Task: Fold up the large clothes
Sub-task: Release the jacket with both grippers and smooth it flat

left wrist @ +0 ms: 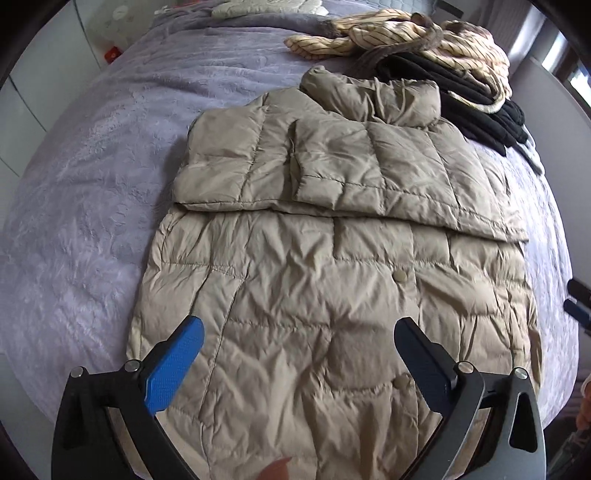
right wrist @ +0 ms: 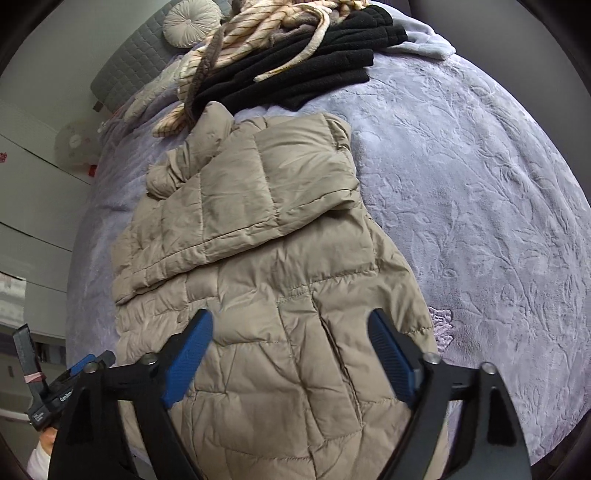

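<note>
Left wrist: left hand-held gripper (left wrist: 298,334) spread wide, empty, above coat (left wrist: 332,295) flat on bed (left wrist: 92,184), sleeves crossed over chest. Right wrist: right hand-held gripper (right wrist: 290,326) wide open too, holding nothing, over coat's (right wrist: 280,332) hem end. Likely trouble: slippery, puffy fabric escaping a shallow pinch, sleeves sliding loose mid-fold.

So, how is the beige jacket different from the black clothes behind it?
The jacket is puffy, quilted and beige; the black clothes are flat, matte and dark. The jacket lies spread out with its sleeves folded across the chest, while the black clothes sit in a stack with a striped garment draped over them. The jacket lies right below the open tongs; the black clothes lie farther away. Both rest on the lilac blanket.
</note>
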Demonstrator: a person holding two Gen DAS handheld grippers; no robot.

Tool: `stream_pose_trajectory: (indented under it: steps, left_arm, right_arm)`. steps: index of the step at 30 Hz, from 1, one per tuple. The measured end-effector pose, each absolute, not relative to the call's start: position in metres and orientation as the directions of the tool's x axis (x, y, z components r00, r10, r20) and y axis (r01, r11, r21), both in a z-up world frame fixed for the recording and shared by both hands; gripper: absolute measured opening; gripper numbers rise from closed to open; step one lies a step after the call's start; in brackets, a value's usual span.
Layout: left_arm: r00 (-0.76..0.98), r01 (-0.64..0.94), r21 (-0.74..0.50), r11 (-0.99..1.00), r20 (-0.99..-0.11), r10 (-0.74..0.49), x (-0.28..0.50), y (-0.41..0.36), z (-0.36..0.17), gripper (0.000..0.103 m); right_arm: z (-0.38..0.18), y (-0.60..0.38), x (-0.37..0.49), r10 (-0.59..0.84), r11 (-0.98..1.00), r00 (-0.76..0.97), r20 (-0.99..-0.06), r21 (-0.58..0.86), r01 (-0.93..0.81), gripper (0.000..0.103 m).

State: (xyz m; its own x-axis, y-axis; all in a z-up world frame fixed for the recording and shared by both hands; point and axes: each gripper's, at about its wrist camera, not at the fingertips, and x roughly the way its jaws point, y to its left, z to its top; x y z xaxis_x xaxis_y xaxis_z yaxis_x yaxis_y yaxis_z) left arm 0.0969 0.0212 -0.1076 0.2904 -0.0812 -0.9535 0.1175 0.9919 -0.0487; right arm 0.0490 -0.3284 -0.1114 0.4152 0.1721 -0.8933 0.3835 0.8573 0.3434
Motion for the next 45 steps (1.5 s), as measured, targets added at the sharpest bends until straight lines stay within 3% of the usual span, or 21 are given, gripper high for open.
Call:
stream_pose_trajectory:
  steps: [6, 7, 14, 38, 45]
  left_arm:
    - [0.249, 0.124, -0.046, 0.991, -0.966, -0.076, 0.079, 0.017, -0.106, 0.103]
    - [0.243, 0.112, -0.039, 0.993, -0.968, -0.066, 0.075, 0.018, -0.106, 0.103]
    - [0.205, 0.061, -0.012, 0.998, -0.978, -0.025, 0.061, 0.036, -0.109, 0.103]
    - [0.137, 0.189, -0.085, 0.978, -0.984, -0.112, 0.020, 0.103, -0.128, 0.103]
    - [0.127, 0.135, -0.170, 0.976, -0.974, -0.187, 0.003, 0.139, -0.122, 0.103]
  right_arm:
    - [-0.108, -0.321, 0.039, 0.181, 0.861, 0.410, -0.894, 0.345, 0.373, 0.092]
    - [-0.108, -0.319, 0.037, 0.179, 0.863, 0.411, -0.894, 0.343, 0.370, 0.103]
    - [-0.112, -0.303, 0.026, 0.219, 0.869, 0.339, -0.915, 0.341, 0.357, 0.103]
    - [-0.131, -0.237, -0.061, 0.256, 0.686, 0.341, -0.904, 0.419, 0.595, 0.103]
    - [-0.135, -0.235, -0.076, 0.328, 0.607, 0.364, -0.872, 0.490, 0.626, 0.103]
